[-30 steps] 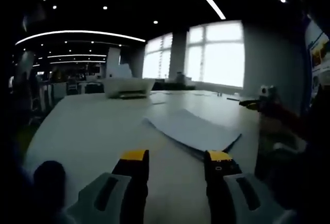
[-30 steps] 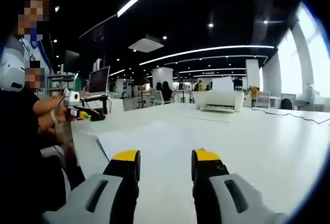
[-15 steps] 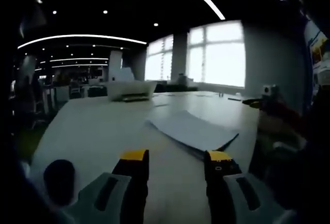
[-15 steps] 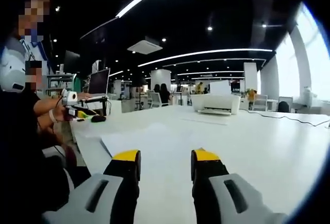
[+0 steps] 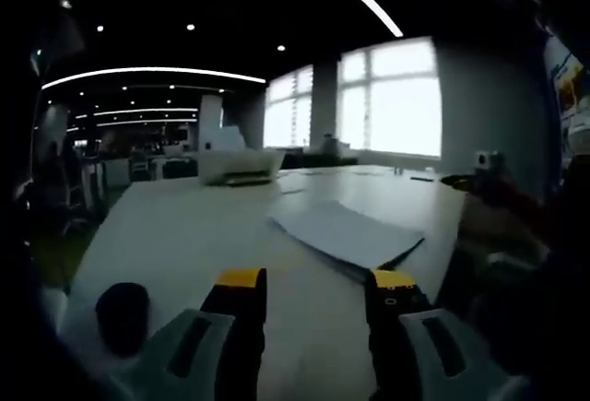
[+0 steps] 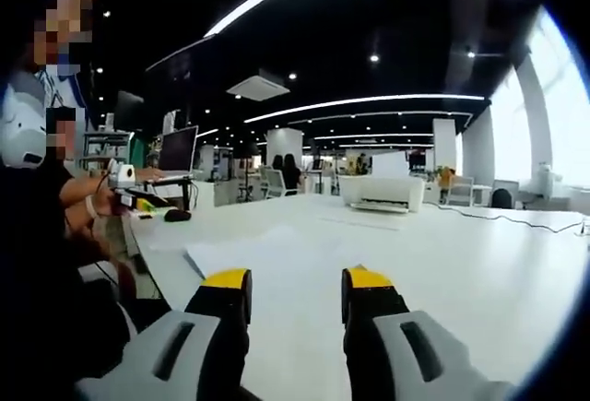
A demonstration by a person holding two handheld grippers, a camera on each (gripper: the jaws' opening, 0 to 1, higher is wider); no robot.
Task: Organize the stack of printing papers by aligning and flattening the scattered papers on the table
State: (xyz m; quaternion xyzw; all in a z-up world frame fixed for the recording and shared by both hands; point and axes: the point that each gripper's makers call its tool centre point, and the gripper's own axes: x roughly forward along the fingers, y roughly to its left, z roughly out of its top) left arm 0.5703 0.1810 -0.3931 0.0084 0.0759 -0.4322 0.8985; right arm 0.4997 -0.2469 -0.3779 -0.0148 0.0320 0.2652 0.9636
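Note:
A loose stack of white printing papers (image 5: pixel 346 231) lies on the white table (image 5: pixel 175 235), ahead and a little right of my left gripper (image 5: pixel 316 281). That gripper hovers low over the table with its yellow-tipped jaws apart and nothing between them. In the right gripper view the same papers (image 6: pixel 267 255) lie just ahead and left of my right gripper (image 6: pixel 295 281), which is also open and empty above the table (image 6: pixel 479 263).
A white printer (image 5: pixel 241 163) (image 6: pixel 381 192) stands at the far end of the table. A dark round object (image 5: pixel 123 313) sits at the near left. A person's arm with the other gripper (image 6: pixel 124 189) shows at left; a monitor (image 6: pixel 177 147) stands behind.
Both views have shifted slightly: the papers and printer sit a bit further off and higher in view. The dark round object has slid rightward in the left gripper view. Both jaws stay apart.

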